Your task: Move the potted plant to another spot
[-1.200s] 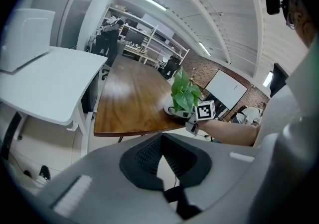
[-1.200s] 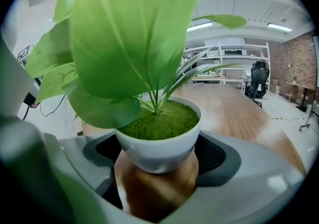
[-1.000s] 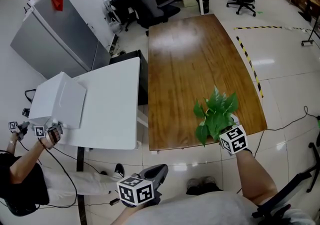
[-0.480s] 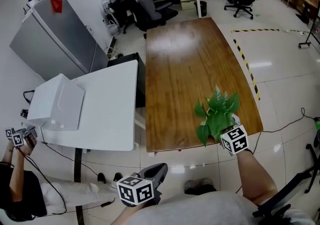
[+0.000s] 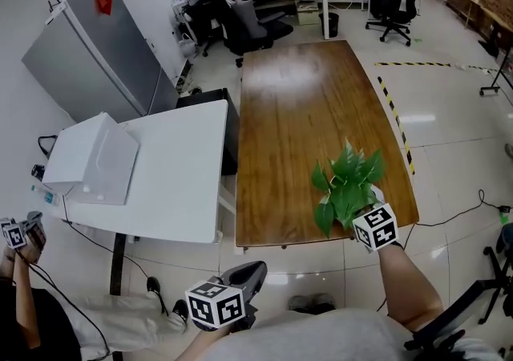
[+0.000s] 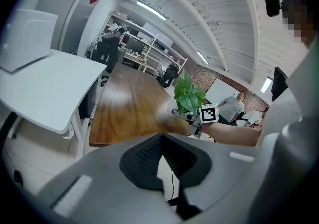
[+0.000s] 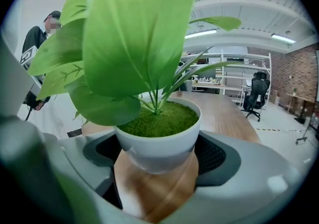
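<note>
Right gripper (image 7: 158,159): jaws clamped on the green-leaved potted plant in a white pot (image 5: 346,183).
Plant position: near right corner of the long brown wooden table (image 5: 304,111).
Left gripper (image 6: 162,156): jaws together, empty.
Progress: grasp made; relocation judged outstanding.

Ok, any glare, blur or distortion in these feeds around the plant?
Head view: a pale glare patch on the far end of the wooden table, potted plant sharp. Right gripper view: nearest leaf soft and oversized, pot crisp. Left gripper view: dark rounded corners, ceiling lines bowed.
</note>
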